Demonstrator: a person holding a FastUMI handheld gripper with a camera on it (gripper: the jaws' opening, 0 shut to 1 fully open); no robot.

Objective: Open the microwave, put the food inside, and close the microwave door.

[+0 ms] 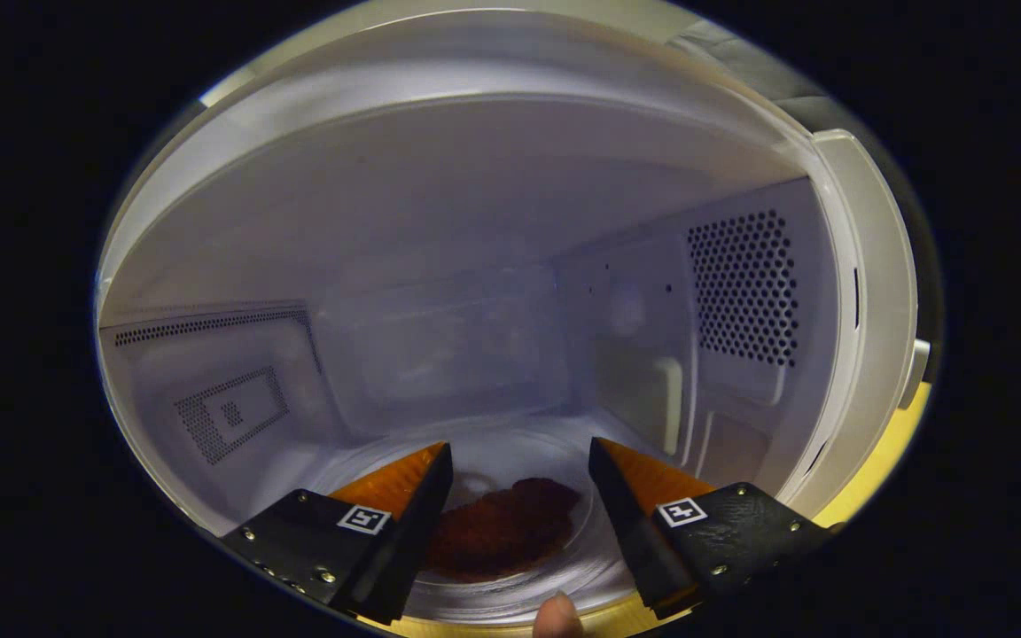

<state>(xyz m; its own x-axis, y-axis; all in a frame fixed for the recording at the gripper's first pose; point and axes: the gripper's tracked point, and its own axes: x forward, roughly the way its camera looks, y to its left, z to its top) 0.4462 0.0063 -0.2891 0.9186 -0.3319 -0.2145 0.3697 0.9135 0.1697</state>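
Microwave (510, 230) stands open, its pale cavity facing the gripper (519, 465), which is pushed up to the mouth of the oven. Fingers spread wide apart, gripping nothing; neither one touches the food. Inside the microwave, on the floor of the cavity, lies the glass turntable (510, 594), a clear round plate with a raised rim. The food (502, 527), a flat, dark reddish-brown piece with a ragged outline, rests on the turntable, roughly at its middle, and sits low in the gap between the two fingers, a little beyond their tips. On the microwave's left wall there is a strip of fine perforations (209, 323) near the top and a rectangular perforated patch (231, 414) lower down. On the microwave's right wall, a large panel of round vent holes (744, 288) takes up the upper part, with a pale rectangular cover plate (666, 403) set below and toward the back. Back wall of the microwave is plain and faintly reflective. The front frame of the microwave (869, 292) curves round on the right side, with a narrow dark latch slot (856, 297) cut in it. Under the microwave's front edge, a yellow surface (883, 465) shows. A fingertip (557, 616) pokes in just below the turntable, between the bases of the two fingers.
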